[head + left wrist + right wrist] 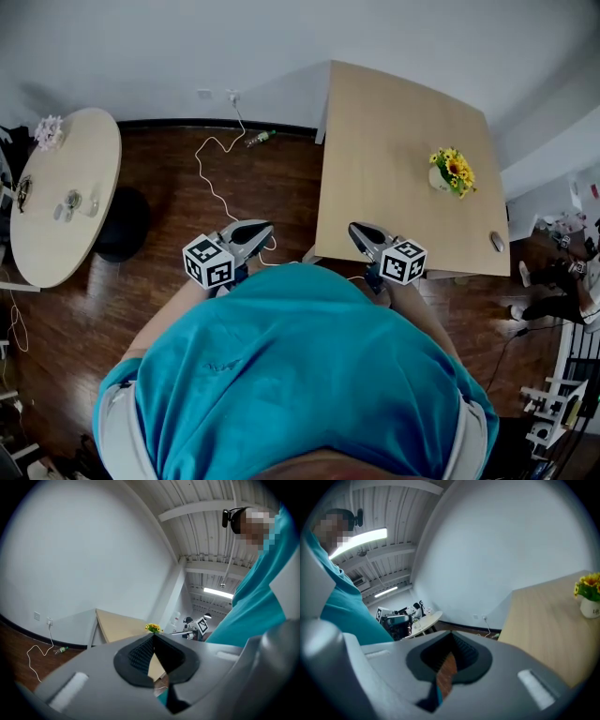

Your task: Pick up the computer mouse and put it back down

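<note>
A small grey computer mouse (497, 242) lies near the right front corner of the light wooden table (394, 159). A white pot of yellow flowers (451, 172) stands farther back on the same table and also shows in both gripper views (153, 628) (589, 596). I hold both grippers close to my chest, short of the table's near edge. The left gripper (266, 226) (153, 637) is shut with nothing in it and hangs over the wooden floor. The right gripper (355, 228) (451, 635) is shut and empty at the table's near left corner. Neither gripper view shows the mouse.
A round light table (56, 202) with small items stands at the left, a black stool (124, 223) beside it. A white cable (211, 173) runs from a wall socket across the dark floor, near a bottle (261, 139). Clutter and a rack (562, 375) fill the right edge.
</note>
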Demonstrator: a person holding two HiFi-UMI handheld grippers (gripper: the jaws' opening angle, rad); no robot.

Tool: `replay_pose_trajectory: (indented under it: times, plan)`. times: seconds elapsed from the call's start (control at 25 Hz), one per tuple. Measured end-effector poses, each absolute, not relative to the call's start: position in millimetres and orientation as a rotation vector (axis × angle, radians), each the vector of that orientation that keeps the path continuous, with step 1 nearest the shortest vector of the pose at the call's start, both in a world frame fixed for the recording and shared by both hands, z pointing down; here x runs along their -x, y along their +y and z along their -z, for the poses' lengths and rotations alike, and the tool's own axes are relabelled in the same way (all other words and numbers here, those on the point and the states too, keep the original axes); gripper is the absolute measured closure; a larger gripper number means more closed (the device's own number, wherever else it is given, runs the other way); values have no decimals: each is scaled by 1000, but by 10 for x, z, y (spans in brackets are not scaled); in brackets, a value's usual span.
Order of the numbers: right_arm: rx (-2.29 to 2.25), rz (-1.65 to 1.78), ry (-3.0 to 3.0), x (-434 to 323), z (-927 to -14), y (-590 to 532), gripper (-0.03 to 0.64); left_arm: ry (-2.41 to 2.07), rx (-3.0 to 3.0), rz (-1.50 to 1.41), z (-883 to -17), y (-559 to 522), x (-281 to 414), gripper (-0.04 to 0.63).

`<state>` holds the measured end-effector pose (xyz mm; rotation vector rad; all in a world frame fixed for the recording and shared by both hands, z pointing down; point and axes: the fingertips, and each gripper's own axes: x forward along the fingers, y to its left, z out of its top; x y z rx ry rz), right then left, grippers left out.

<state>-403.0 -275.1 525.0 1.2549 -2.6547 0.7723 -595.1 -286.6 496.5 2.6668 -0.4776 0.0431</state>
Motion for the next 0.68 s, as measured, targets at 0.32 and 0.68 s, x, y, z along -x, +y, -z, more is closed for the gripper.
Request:
replay_pose_trajectory:
  times: [0.32, 0.68]
  plan:
    - [-1250, -749, -2660, 4034, -5243, -2730, 617, -481, -2667, -42, -4959, -2852, 5946, 591]
    - [-1254, -750, -2665, 4040, -5242, -2743, 617, -477, -2667, -49, -4977, -2858, 5963, 591]
